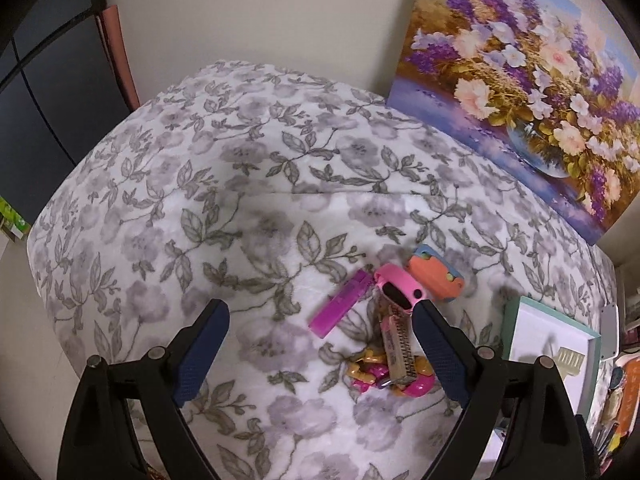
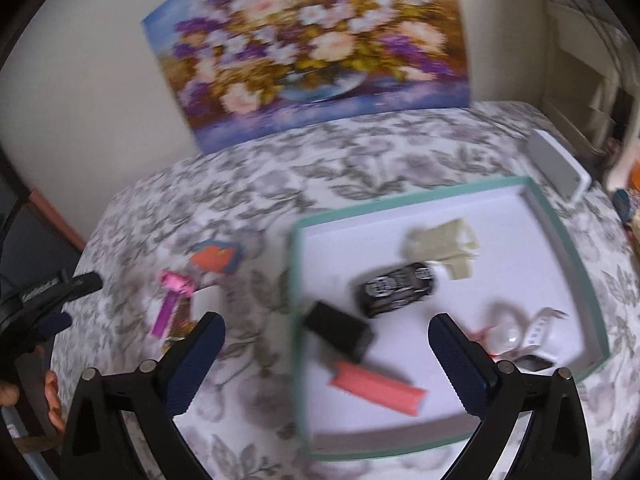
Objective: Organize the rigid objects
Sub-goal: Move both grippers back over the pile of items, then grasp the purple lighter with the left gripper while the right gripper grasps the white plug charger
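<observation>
- We are mid-sort, we judge — several pieces already lie in the teal tray (image 2: 568, 240).
- Both claws gape empty: left gripper (image 1: 320, 344), right gripper (image 2: 326, 354).
- Next, the left must close on the pink watch (image 1: 396, 288) — it lies on the blanket (image 1: 200, 200) left of the tray.

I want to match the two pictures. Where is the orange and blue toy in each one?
Left wrist view: the orange and blue toy lies right of center, beside the pink watch.
Right wrist view: it lies left of center, left of the green tray.
Shared landmark: the flower painting against the wall.
</observation>
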The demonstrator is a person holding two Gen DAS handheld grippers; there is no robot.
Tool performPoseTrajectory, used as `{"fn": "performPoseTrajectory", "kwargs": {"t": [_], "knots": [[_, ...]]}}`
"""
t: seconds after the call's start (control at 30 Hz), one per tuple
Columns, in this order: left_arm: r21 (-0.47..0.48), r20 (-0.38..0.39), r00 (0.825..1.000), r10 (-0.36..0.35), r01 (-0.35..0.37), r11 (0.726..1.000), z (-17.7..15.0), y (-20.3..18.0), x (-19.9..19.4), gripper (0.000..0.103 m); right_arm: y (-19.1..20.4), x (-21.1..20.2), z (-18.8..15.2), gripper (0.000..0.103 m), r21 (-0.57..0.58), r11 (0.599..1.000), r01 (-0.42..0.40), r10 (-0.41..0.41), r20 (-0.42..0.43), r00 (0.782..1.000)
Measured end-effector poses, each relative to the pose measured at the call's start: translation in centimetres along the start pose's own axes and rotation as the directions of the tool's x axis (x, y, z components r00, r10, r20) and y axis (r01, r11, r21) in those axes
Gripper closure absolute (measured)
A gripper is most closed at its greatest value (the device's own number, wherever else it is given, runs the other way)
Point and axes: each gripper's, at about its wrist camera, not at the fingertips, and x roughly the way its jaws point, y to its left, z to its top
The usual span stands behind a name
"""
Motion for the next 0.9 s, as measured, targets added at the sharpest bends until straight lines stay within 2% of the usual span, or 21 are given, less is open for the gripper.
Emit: {"fn": "performPoseTrajectory", "kwargs": {"t": [0.3,0.57,0.77,0.9], "knots": [[-0.038,-0.092,0.996,-0.001,-0.002,0.999,-0.1,1.8,2.5,0.010,5.8,3.7,-2.2,0.000,-0.117,0.991,-0.061,0.046,-0.127,0.991],[-0.013,-0.151,0.988,0.027,-0.029,0.999,0.0,2.8,4.8,0.010,8.3,6.2,-2.5,0.000,-0.107,0.989,-0.102,0.083,-0.174,0.981],[-0.038,-0.203,0.979,-0.004,-0.003,0.999,0.0,3.1,6.7,0.010,8.5,7.8,-2.2,0.000,-0.096,0.990,-0.101,0.080,-0.194,0.978],[-0.010,-0.219,0.975,-0.022,0.021,1.000,0.0,2.2,8.1,0.010,8.3,8.7,-1.7,0.002,-0.065,0.993,-0.101,0.086,-0.197,0.977]]}}
